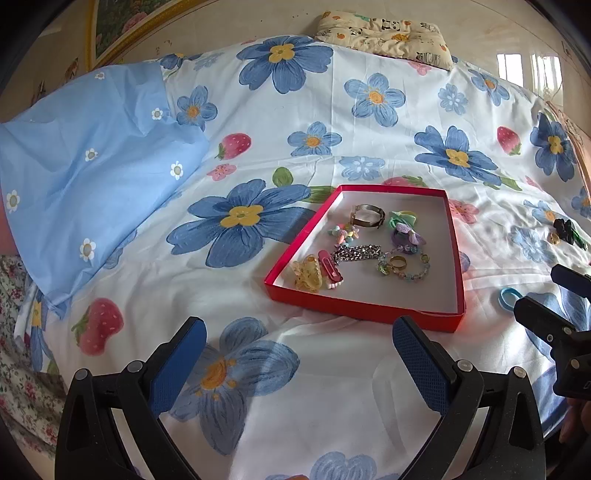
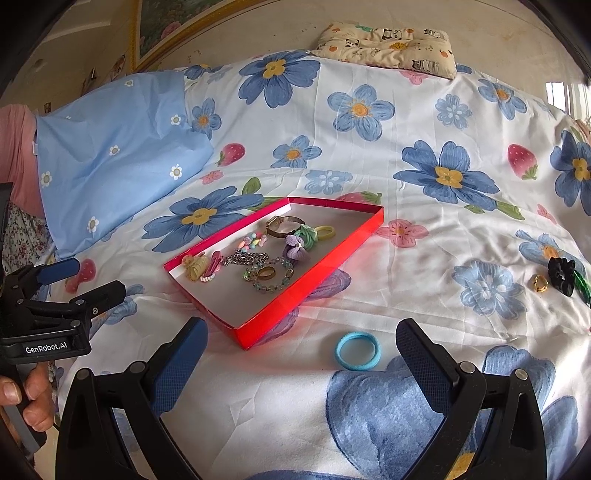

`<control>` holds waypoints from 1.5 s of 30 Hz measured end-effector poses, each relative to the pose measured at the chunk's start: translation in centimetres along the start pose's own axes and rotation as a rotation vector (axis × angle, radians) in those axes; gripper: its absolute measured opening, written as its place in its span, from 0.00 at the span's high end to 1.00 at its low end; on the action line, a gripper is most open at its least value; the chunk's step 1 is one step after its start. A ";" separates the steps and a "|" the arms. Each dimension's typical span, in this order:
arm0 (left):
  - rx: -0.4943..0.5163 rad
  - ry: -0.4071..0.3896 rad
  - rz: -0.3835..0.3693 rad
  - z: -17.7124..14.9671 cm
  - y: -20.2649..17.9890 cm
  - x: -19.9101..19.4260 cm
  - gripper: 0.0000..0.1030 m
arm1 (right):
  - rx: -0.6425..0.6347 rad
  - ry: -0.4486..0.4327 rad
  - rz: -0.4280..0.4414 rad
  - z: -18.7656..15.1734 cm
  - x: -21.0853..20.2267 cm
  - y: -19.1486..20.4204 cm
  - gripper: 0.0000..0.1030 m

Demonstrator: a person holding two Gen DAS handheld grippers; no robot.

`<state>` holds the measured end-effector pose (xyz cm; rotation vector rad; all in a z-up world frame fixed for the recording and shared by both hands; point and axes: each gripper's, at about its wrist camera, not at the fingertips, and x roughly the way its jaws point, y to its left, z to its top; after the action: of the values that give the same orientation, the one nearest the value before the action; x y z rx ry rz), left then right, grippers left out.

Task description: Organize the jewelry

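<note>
A shallow red box [image 1: 455, 236] [image 2: 325, 266] lies on the flowered bedsheet and holds several pieces: a metal bangle [image 1: 366, 216], a chain bracelet [image 1: 356, 253], a gold ring [image 2: 266, 273], hair clips and scrunchies. A blue hair tie [image 2: 357, 350] [image 1: 509, 297] lies on the sheet just right of the box. A gold ring [image 2: 539, 283] and a black hair clip [image 2: 561, 275] lie further right. My left gripper [image 1: 299, 338] is open and empty, short of the box. My right gripper [image 2: 301, 338] is open and empty, with the blue hair tie just ahead between its fingers.
A light blue pillow [image 1: 85, 177] lies at the left. A small panda-print pillow [image 1: 388, 33] sits at the far edge by the wall. A green item [image 2: 581, 284] lies beside the black clip.
</note>
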<state>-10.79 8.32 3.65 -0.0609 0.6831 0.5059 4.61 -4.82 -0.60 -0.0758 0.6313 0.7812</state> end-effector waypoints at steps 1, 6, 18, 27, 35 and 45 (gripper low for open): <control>-0.001 0.000 -0.001 0.0 0.0 0.0 0.01 | -0.001 0.000 0.000 0.0 0.0 0.0 0.00; 0.003 -0.001 -0.003 0.0 0.0 0.0 0.01 | -0.001 -0.002 0.001 0.0 0.0 0.0 0.00; 0.005 -0.002 -0.005 0.0 -0.1 -0.2 0.01 | -0.015 -0.022 0.004 0.4 -0.7 0.1 0.00; 0.008 0.000 -0.009 0.1 -0.3 -0.2 0.01 | -0.014 -0.021 0.005 0.4 -0.7 0.1 0.00; 0.009 0.003 -0.011 0.2 -0.2 0.0 0.01 | -0.015 -0.019 0.007 0.5 -0.7 0.1 0.00; 0.008 0.002 -0.012 0.1 -0.3 0.1 0.01 | -0.015 -0.020 0.008 0.7 -0.8 0.1 0.00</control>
<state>-10.49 8.15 3.62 -0.0576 0.6861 0.4919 4.45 -5.02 0.38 -0.0788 0.6071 0.7937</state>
